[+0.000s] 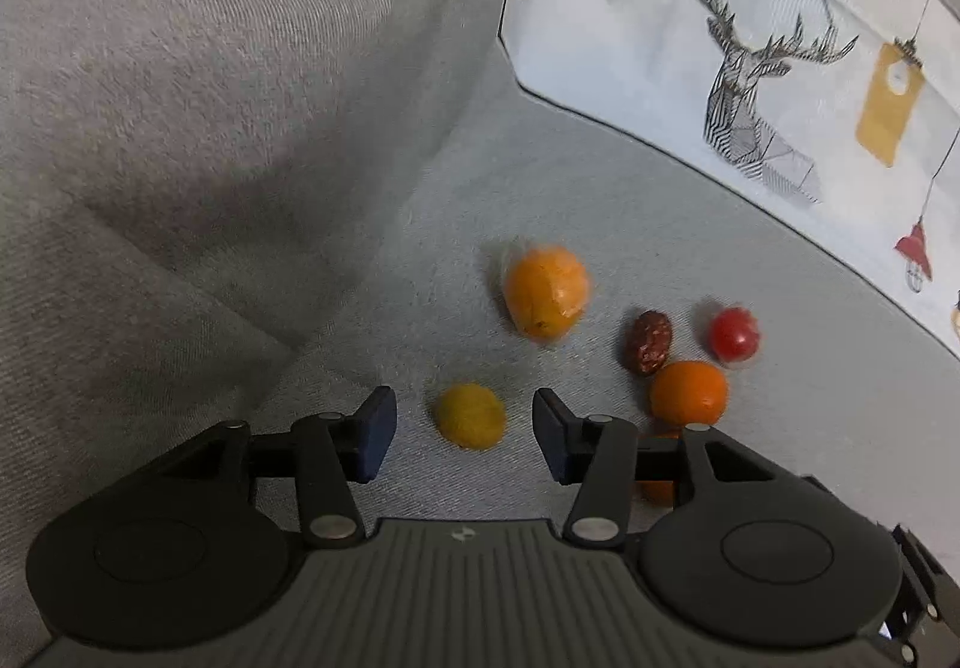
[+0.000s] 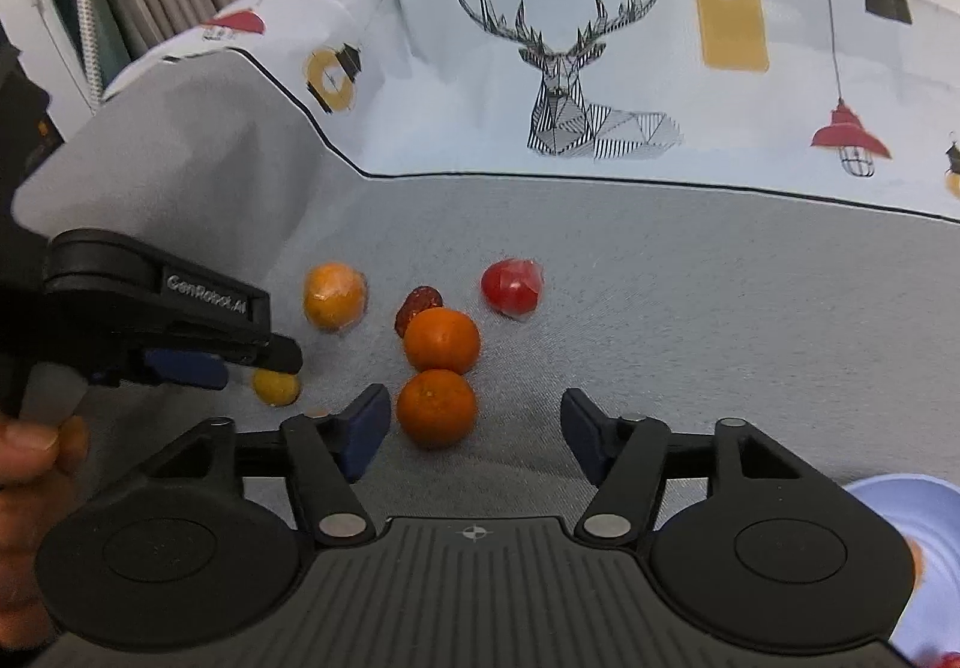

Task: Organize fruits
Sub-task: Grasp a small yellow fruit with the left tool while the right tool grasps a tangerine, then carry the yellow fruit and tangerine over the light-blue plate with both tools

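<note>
A grey fabric surface point(image 2: 690, 320), soft like a sofa seat or bed, carries the fruit, and behind it stands a white cushion or cover point(image 2: 600, 38) printed with a line-drawn deer, hanging lamps and the words "FASHION HOME". In the left wrist view a grey upholstered slope point(image 1: 210, 98) rises at the left.

The fruits lie in a loose cluster on the grey fabric. Nearest the right hand-held gripper point(image 2: 474, 428) is an orange point(image 2: 437, 407), with a second orange point(image 2: 442, 339) touching it just behind. A dark reddish-brown date point(image 2: 418, 306) sits against that second orange. A red tomato point(image 2: 512, 287) in clear wrap lies apart to the right, and a wrapped orange-yellow fruit point(image 2: 333, 295) lies to the left. A small yellow fruit point(image 2: 276, 386) rests near the front left.

The left hand-held gripper point(image 1: 465, 431) points down at the fabric with its jaws apart; the small yellow fruit point(image 1: 470, 416) lies between the fingertips, and neither pad presses on it. The right hand-held gripper also stands open and holds nothing; the nearest orange sits just ahead, beside its left finger point(image 2: 360, 431). A person's hand point(image 2: 30, 464) shows at the left edge of the right wrist view, gripping the left tool. A pale blue object point(image 2: 912, 506) shows at the lower right.
</note>
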Available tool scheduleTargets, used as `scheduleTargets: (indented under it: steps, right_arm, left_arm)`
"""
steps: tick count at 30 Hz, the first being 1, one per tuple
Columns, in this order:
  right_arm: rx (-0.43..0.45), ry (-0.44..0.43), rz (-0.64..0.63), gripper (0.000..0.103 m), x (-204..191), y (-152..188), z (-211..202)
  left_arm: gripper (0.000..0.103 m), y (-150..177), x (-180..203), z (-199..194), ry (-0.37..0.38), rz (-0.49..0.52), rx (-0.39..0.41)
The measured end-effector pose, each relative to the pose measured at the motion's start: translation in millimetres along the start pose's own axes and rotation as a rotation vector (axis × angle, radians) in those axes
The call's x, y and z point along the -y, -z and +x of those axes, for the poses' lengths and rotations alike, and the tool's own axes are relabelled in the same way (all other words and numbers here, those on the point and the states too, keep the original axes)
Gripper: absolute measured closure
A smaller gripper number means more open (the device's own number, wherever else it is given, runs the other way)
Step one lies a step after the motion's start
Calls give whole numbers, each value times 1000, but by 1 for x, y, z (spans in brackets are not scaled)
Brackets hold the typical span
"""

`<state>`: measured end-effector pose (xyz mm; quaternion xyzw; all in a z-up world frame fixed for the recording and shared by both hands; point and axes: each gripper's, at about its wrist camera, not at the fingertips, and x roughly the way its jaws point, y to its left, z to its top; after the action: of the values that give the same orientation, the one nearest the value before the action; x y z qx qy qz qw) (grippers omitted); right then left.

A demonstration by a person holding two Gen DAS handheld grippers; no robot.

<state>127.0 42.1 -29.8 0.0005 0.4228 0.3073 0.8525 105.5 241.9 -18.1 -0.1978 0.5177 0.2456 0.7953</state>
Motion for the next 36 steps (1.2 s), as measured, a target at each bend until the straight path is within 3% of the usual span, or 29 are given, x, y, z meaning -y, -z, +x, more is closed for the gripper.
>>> scheduleTargets:
  steps: [9,11,15,16,20,25,29,32,36]
  right_arm:
    - [-76,26,-68,35,-12,3,37]
    - [-73,36,-87,38,-13,4,38]
    - [-72,30,-138,62,-17,6,36]
    - [-76,18,-142,67,-17,6,35]
    - [-75,25,-145,68,-18,4,28]
    - [-70,31,-161,68,-18,-2,4]
    - [-136,73,-190,68,-12,3,5]
    - [-190,93,-182,68,-7,12,15]
    - [-165,83,-198,68,-10,12,9]
  left_arm:
    - [48,2,7,13,-37,39,-19]
    - [55,3,7,14,-46,45,-23]
    - [73,4,9,17,-40,65,-30]
    - [74,5,11,16,-47,80,-24]
    - [74,7,15,9,-38,78,-1]
    - [74,13,20,4,32,86,-13]
    - [73,17,28,12,62,114,-64]
    - [73,20,33,14,50,140,-64]
    - [73,22,36,14,43,168,-58]
